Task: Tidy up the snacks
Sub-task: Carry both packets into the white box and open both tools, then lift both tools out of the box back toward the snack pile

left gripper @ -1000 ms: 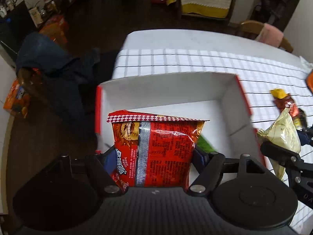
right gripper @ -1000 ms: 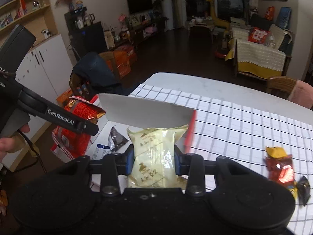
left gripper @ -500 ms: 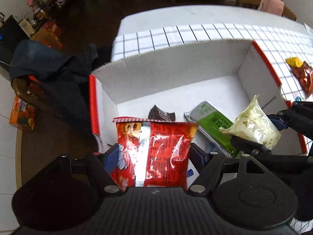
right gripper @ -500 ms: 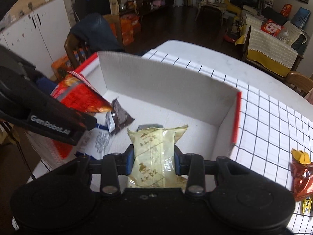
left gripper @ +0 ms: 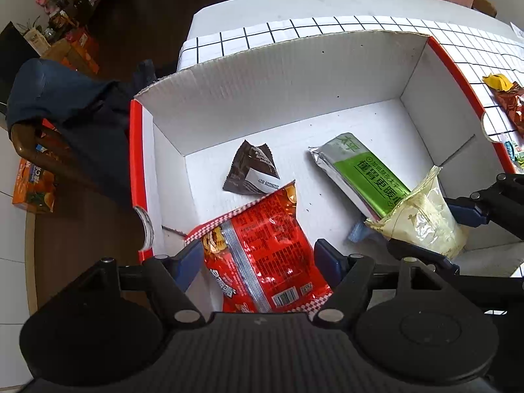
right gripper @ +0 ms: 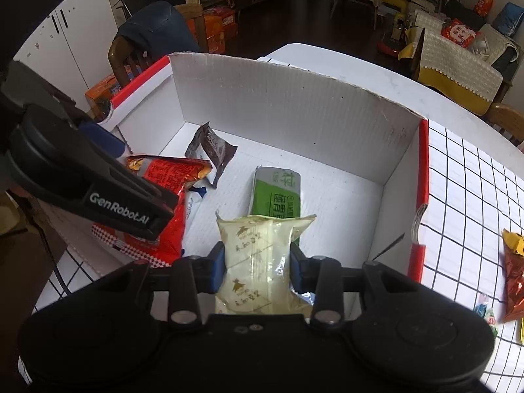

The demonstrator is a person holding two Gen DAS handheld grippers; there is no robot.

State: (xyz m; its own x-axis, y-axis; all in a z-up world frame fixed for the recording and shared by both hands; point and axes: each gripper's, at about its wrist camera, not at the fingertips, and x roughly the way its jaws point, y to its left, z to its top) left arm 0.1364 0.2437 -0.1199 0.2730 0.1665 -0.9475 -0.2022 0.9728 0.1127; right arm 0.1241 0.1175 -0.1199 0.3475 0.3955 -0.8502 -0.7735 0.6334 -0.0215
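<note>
A white cardboard box (left gripper: 294, 82) with red rims stands open on the checked tablecloth. My left gripper (left gripper: 258, 258) is shut on a red snack bag (left gripper: 262, 249), which tilts left low inside the box near its front left corner. My right gripper (right gripper: 257, 262) is shut on a pale yellow packet (right gripper: 258, 255), held low at the box's (right gripper: 294, 104) front right, over the end of a green bar packet (right gripper: 276, 193). On the box floor lie that green packet (left gripper: 360, 170) and a dark brown wrapper (left gripper: 250, 173). The red bag (right gripper: 163, 177) also shows in the right wrist view.
Loose snacks (right gripper: 512, 278) lie on the tablecloth right of the box, among them an orange-brown packet (left gripper: 507, 101). A wooden chair draped with a dark blue garment (left gripper: 59, 98) stands past the table's left edge. An orange carton (left gripper: 32, 183) sits on the floor.
Both grippers have sunk from above the box rim down into the box with their packets. The red bag now leans over instead of standing upright.
</note>
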